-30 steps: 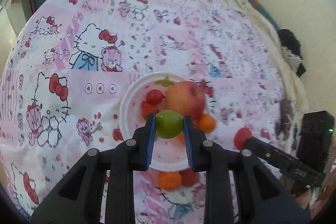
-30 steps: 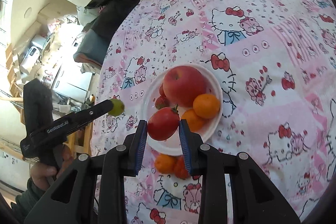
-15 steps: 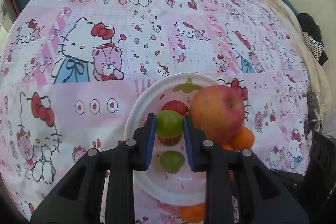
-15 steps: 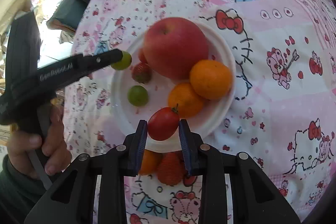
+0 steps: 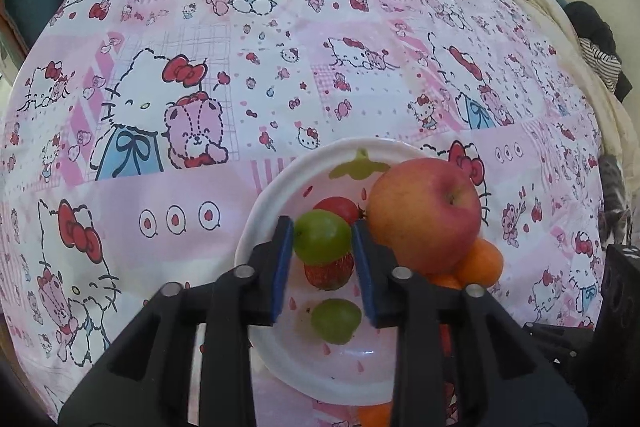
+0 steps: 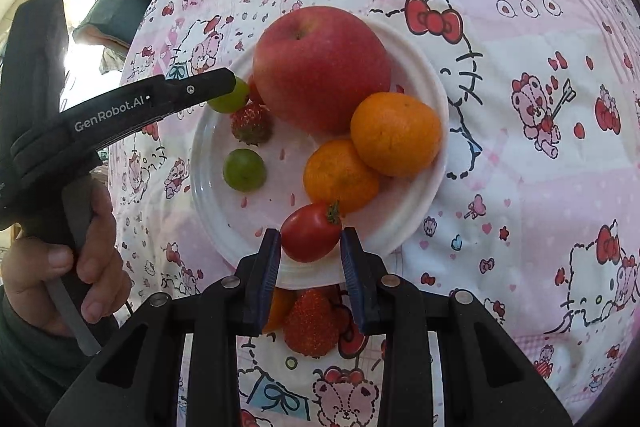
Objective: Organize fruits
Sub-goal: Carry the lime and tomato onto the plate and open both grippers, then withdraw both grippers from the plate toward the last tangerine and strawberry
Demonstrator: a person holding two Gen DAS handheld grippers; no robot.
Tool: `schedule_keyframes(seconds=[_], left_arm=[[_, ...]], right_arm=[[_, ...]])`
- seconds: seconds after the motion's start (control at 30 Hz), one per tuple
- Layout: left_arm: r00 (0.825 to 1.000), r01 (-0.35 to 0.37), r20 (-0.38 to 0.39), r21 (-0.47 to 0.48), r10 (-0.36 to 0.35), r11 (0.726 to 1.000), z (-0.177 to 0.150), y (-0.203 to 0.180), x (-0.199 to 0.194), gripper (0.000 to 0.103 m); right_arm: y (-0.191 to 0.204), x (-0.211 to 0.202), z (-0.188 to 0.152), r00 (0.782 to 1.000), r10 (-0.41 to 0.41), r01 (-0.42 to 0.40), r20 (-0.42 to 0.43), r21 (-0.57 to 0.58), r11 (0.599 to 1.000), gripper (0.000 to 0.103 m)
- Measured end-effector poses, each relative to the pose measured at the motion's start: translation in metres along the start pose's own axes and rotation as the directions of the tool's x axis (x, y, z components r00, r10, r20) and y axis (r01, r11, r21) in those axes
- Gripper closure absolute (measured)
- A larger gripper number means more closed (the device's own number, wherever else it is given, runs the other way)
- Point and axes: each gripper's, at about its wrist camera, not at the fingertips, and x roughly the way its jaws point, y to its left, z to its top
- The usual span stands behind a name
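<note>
Left hand-held gripper is down over the white plate, and its jaws have just been easing apart: the green grape sits between the blue pads with the left pad at its side and a sliver of gap on the right, so the grip looks released. That grape perches on a strawberry, with a second green grape lying nearer on the plate and a big red apple just beside. Over to the right hand-held gripper: pads clamped on a cherry tomato, held low at the plate's near rim, right against a mandarin. Another mandarin leans on the apple. Off the plate, on the cartoon-cat bedsheet, a second strawberry waits beneath that gripper. A hand grips the left tool's handle.
</note>
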Motion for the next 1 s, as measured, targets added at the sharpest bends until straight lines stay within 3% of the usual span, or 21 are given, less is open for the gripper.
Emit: schedule_keyframes(seconds=[0.1, 0.27, 0.37, 0.47, 0.7, 1.0], left_arm=[[1.000, -0.001, 0.003, 0.001, 0.001, 1.000, -0.001, -0.001, -0.001, 0.050], [0.999, -0.018, 0.032, 0.022, 0.017, 1.000, -0.004, -0.006, -0.008, 0.037], [0.999, -0.023, 0.044, 0.042, 0.021, 0.999, -0.006, -0.011, -0.012, 0.032], [0.999, -0.016, 0.048, 0.066, 0.013, 0.998, -0.006, -0.015, -0.014, 0.031], [0.998, -0.019, 0.066, 0.068, 0.014, 0.998, -0.006, -0.016, -0.022, 0.031], [0.988, -0.053, 0.149, 0.051, 0.045, 0.997, -0.010, -0.006, -0.054, 0.031]], right_arm=[[0.002, 0.001, 0.000, 1.000, -0.005, 0.005, 0.006, -0.002, 1.000, 0.067], [0.002, -0.001, 0.001, 1.000, 0.016, -0.016, 0.018, 0.004, 1.000, 0.064], [0.002, -0.005, 0.001, 0.999, 0.035, -0.035, 0.028, 0.011, 0.999, 0.038], [0.004, -0.008, 0.002, 0.998, 0.038, -0.039, 0.040, 0.003, 0.999, 0.032], [-0.001, -0.014, 0.002, 0.998, 0.040, -0.041, 0.050, 0.020, 0.999, 0.032], [-0.004, -0.028, -0.001, 0.996, 0.042, -0.044, 0.083, 0.027, 0.999, 0.032]])
